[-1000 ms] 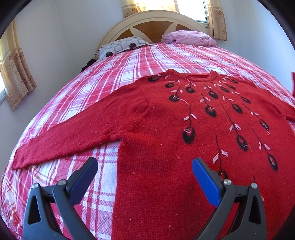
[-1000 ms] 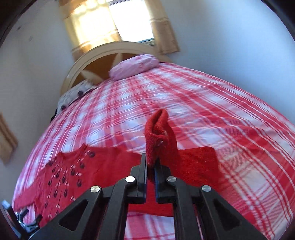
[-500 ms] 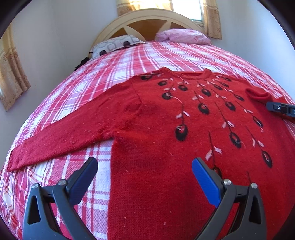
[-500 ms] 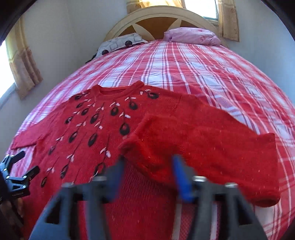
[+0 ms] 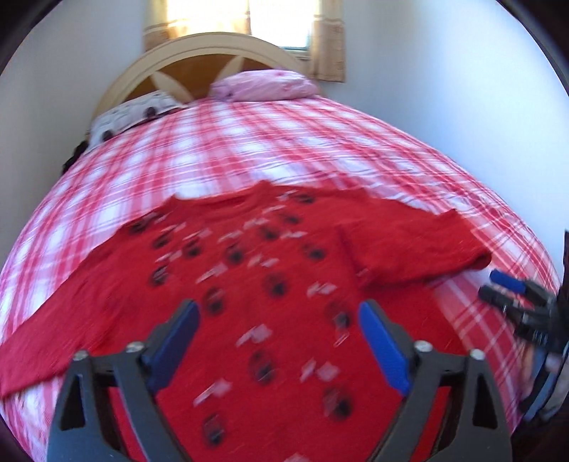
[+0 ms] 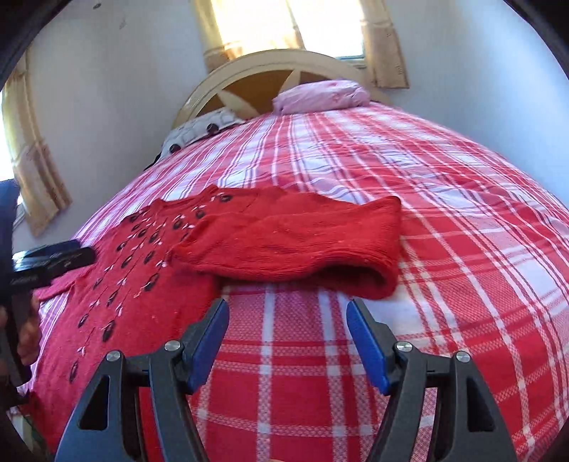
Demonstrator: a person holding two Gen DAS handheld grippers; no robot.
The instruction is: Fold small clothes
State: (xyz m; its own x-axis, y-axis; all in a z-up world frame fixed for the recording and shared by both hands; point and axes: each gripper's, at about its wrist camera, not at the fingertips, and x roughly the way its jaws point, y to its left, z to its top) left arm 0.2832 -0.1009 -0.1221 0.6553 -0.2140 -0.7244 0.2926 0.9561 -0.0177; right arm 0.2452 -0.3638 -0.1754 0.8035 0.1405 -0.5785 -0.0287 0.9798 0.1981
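A red sweater [image 5: 270, 284] lies flat, front up, on a bed spread with a red-and-white checked bedspread [image 5: 249, 149]; its chest carries rows of small dark ovals with pale flecks, blurred in the left wrist view. In that view the neckline points toward twelve o'clock, one sleeve stretches out flat toward eight o'clock, and the other sleeve [image 5: 419, 248] is folded back on itself at about three o'clock, its cuff lying on the body of the garment. The left gripper [image 5: 277, 341] hangs above the lower chest with its blue-padded jaws apart and closing; only the flat knit shows in the gap below them, and no cloth is pinched. The right gripper [image 6: 288, 341] is released, its blue pads spread over bare bedspread at six o'clock from the folded sleeve [image 6: 295, 245], which lies just beyond its tips without touching them. Seen from the left wrist, that same right gripper [image 5: 505, 291] sits at the frame's three o'clock edge, beside the bed's side. At the head of the bed, toward twelve o'clock, a pink pillow [image 6: 320, 94] and a white pillow with dark spots [image 6: 199, 131] rest against a cream arched headboard [image 6: 270, 67], beneath a curtained window [image 6: 284, 25]. No container appears in either view.
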